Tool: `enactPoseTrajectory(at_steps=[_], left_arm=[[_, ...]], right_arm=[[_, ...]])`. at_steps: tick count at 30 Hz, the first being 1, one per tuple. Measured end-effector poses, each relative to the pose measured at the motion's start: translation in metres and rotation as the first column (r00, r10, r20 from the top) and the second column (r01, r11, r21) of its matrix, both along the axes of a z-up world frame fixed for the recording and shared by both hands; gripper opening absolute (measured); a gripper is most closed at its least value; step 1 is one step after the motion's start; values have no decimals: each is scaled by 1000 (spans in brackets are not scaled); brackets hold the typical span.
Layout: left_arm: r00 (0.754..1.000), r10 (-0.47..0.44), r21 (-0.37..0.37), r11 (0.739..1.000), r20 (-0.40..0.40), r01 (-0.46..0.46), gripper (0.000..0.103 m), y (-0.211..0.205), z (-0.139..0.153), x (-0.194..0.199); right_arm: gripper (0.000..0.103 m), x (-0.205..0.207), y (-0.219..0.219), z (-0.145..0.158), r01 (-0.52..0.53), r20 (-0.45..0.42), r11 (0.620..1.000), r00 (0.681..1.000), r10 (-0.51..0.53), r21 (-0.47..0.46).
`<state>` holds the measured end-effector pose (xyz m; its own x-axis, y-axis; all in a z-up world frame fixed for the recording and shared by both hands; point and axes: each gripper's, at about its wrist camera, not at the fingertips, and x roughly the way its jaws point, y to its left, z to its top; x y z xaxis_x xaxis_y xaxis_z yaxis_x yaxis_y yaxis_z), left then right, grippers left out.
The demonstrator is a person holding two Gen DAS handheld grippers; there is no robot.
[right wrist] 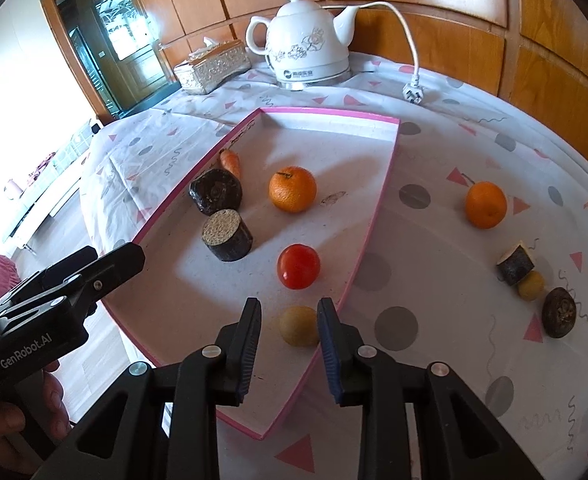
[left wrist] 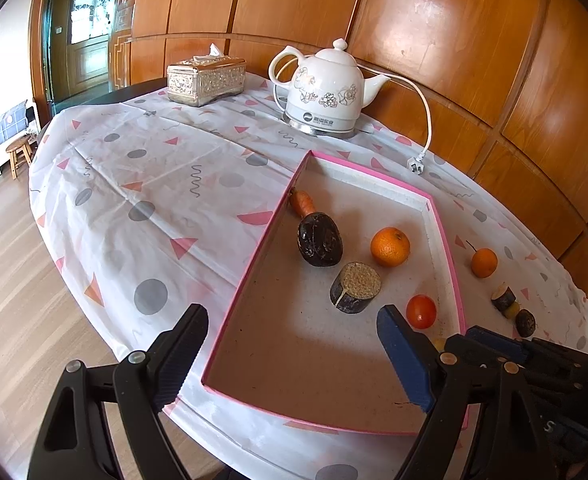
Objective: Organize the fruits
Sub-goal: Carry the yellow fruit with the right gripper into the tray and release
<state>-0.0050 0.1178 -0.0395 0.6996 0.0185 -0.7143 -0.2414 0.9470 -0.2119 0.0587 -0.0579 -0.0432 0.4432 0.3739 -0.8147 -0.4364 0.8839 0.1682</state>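
- The pink-rimmed tray lies on the desk across the middle of the right wrist view, its floor pale and speckled.
- Inside it, at upper left, a carrot lies against the left wall, touching a dark rounded fruit; just below that sits a dark cut piece with a grainy tan face.
- An orange sits at the tray's centre, a red tomato below it, and a small yellow fruit lowest, near the right wall.
- The right tongs are open, their tips either side of the yellow fruit; whether they touch it cannot be told.
- The left tongs gape wide over the tray's near end in the left wrist view, holding nothing.
- Outside the tray, at the right of the right wrist view: a second orange, a dark cut chunk touching a small yellow ball, and a dark round fruit.
- A white kettle and tissue box stand at the top.
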Motion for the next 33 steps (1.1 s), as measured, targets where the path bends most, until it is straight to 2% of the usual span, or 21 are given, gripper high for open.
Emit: enactPoseTrajectory(at_steps=[5, 8, 12, 16, 22, 26, 29, 33], left_arm=[[1000, -4, 3, 1000, -1, 4, 87, -2, 0, 1], [1000, -8, 5, 1000, 1, 8, 87, -3, 1, 0], [1000, -13, 11, 1000, 8, 13, 89, -5, 2, -1], [1000, -18, 12, 1000, 10, 18, 89, -6, 3, -1], [1000, -29, 19, 999, 11, 29, 89, -10, 4, -1], [999, -37, 25, 999, 8, 36, 89, -13, 4, -1], [999, -47, 31, 998, 6, 46, 89, -16, 3, 0], [997, -71, 42, 997, 5, 71, 89, -22, 3, 1]], right_arm=[[32, -12, -4, 10, 33, 97, 999, 995, -29, -40], [35, -17, -11, 11, 106, 137, 991, 986, -95, -76], [35, -16, -26, 5, 152, 96, 988, 984, -147, -43], [35, -20, -43, 4, 195, 93, 981, 977, -192, -15], [36, -22, -76, -2, 290, 54, 957, 956, -289, 4], [45, -27, -108, -4, 371, 49, 928, 927, -372, 29], [46, -32, -134, -5, 446, 52, 895, 893, -447, 23], [46, -40, -171, -11, 554, 50, 833, 832, -553, 2]])
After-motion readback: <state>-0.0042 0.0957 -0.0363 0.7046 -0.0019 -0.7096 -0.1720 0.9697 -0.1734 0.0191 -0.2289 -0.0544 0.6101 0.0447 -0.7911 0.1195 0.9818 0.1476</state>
